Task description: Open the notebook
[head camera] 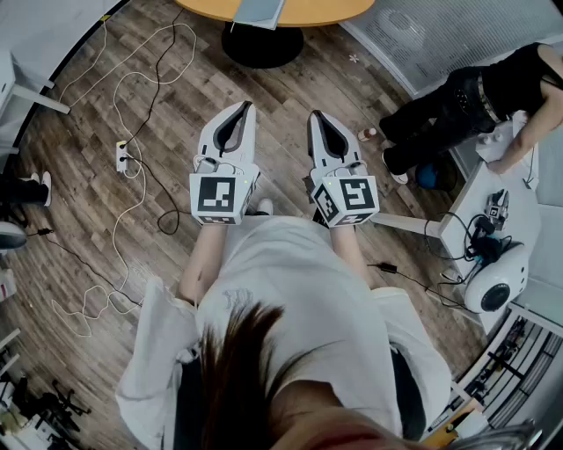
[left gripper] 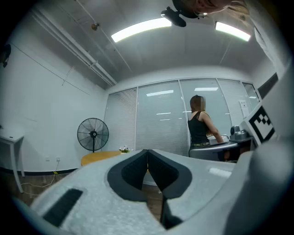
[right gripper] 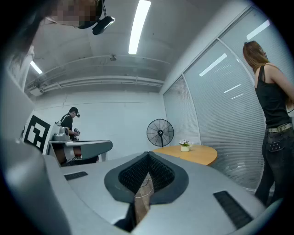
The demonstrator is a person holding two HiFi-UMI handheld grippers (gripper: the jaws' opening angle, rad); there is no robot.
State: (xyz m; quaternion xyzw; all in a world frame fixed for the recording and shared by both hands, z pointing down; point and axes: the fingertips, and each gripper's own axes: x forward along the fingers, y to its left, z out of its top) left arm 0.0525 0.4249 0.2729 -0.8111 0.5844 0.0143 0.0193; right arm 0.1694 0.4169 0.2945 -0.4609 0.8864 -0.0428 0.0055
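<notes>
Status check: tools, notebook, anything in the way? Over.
Left tool, right tool shut, empty. Flat grey item on table ahead, maybe the notebook, untouched. Cables at left.

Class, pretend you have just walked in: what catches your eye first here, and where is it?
The left tongs and right tongs, white, shut and empty, are held side by side at centre. Beyond them stands a round orange table; a black fan stands by the far wall.
</notes>
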